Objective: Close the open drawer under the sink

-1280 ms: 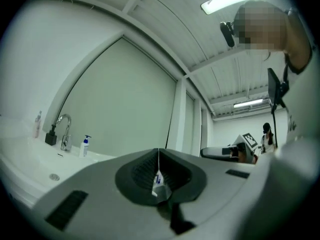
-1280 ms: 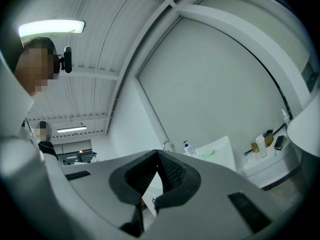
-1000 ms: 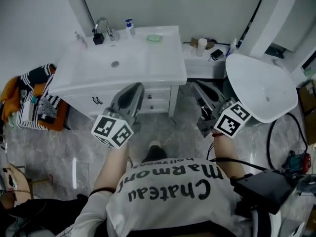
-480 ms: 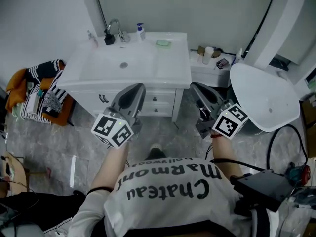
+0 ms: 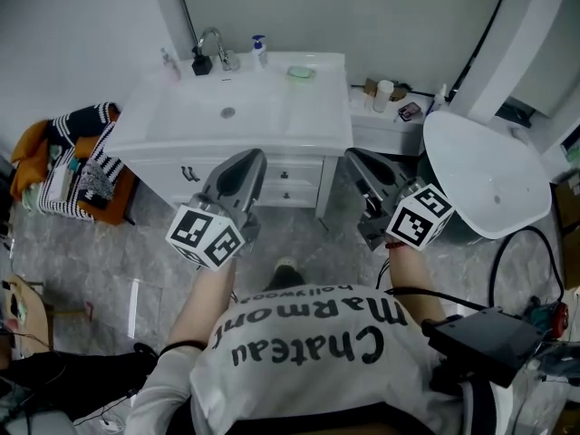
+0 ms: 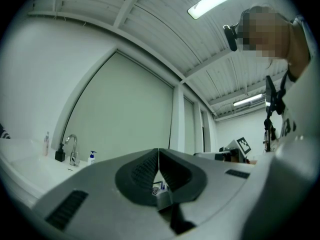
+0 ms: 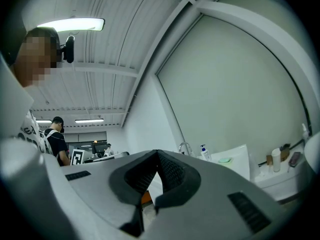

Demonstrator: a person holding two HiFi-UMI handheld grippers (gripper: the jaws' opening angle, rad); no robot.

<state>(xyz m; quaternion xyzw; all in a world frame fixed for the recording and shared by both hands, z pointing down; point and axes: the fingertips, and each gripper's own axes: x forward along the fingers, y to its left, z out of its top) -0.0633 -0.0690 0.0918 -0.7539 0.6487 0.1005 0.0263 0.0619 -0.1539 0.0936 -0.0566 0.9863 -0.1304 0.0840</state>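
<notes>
Two grey two-jaw tools noted; the left gripper (image 5: 246, 161) and the right gripper (image 5: 358, 159) each have jaws pressed together on nothing; both hang before the white vanity cabinet (image 5: 172, 172), apart from it. The white drawer fronts (image 5: 288, 181) with small dark knobs sit under the white rectangular sink (image 5: 227, 116), between the grippers; which one stands out cannot be told. Recommended: set the closed left tips on the front's middle, clear of the knob; push squarely to avoid skewing.

Open floor (image 5: 136, 243) fronts the vanity (image 5: 292, 185), flanked by laundry basket (image 5: 77, 166) and white basin (image 5: 489, 175).
</notes>
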